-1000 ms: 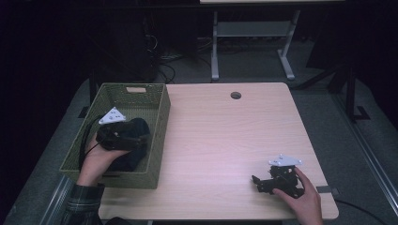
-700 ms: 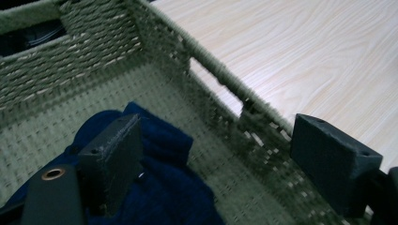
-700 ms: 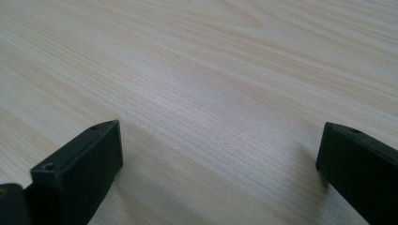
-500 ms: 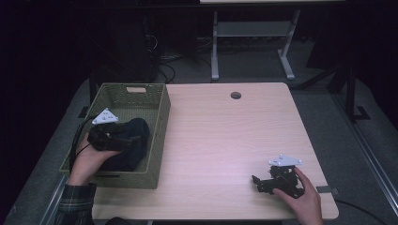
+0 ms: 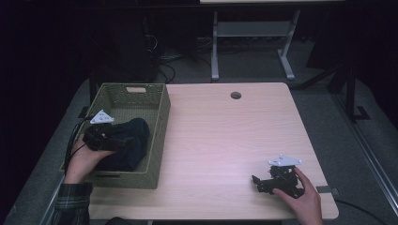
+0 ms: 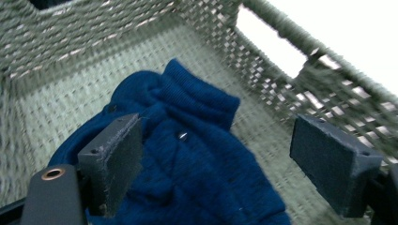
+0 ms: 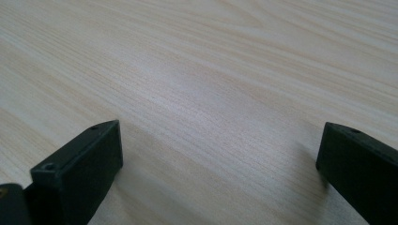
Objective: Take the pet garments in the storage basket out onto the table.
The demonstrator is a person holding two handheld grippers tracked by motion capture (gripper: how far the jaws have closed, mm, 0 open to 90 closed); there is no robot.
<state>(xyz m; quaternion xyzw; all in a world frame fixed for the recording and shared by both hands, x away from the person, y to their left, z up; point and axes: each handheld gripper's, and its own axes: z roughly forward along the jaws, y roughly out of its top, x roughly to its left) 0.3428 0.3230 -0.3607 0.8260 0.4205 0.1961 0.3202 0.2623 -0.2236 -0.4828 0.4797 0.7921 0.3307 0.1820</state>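
Note:
A dark blue knitted garment [image 5: 126, 145] [image 6: 187, 159] lies bunched inside a green woven basket [image 5: 159, 136] [image 6: 70, 33] at the table's left. My left gripper [image 5: 117, 140] [image 6: 220, 164] hovers over the garment at the basket's left side, open, its jaws wide apart with nothing between them. My right gripper [image 5: 258, 183] [image 7: 220, 168] rests low over the bare wooden table [image 5: 225, 140] [image 7: 211, 70] near the front right corner, open and empty.
The basket has cut-out handles [image 6: 267, 42] in its end walls. A round cable hole [image 5: 235, 95] sits near the table's far edge. A metal frame [image 5: 253, 42] and cables stand on the floor beyond the table.
My left gripper has shifted left, toward the basket's left wall, above the garment. The right gripper has stayed in place.

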